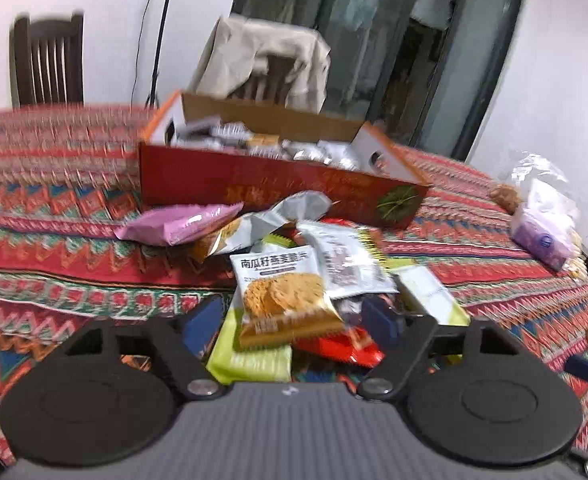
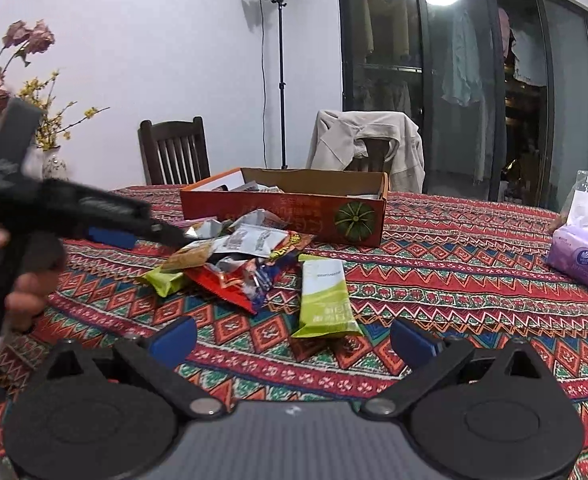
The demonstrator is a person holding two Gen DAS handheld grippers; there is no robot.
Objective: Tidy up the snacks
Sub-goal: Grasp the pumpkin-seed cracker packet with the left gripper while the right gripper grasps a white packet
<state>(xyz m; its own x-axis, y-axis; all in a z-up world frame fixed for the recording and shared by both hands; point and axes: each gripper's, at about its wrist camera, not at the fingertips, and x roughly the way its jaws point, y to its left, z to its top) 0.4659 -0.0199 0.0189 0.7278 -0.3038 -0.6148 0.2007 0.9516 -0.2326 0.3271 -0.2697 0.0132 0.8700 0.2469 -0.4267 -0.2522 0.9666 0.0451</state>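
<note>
A pile of snack packets lies on the patterned tablecloth in front of a red cardboard box (image 1: 253, 184) that holds several wrapped snacks. In the left wrist view my left gripper (image 1: 294, 322) is open, its blue pads either side of an orange oat-crisp packet (image 1: 281, 296) on top of the pile; a pink packet (image 1: 177, 222), a white packet (image 1: 346, 260) and a red packet (image 1: 334, 344) lie around it. In the right wrist view my right gripper (image 2: 294, 338) is open and empty, just short of a green packet (image 2: 326, 300). The box (image 2: 285, 212) and the left gripper (image 2: 165, 232) show there too.
A purple tissue pack (image 2: 586, 256) lies at the right (image 1: 542, 236). Two chairs (image 2: 173, 152) stand behind the table, one draped with a beige jacket (image 2: 370, 140). A vase of flowers (image 2: 53, 160) stands far left, a light stand (image 2: 279, 72) by the wall.
</note>
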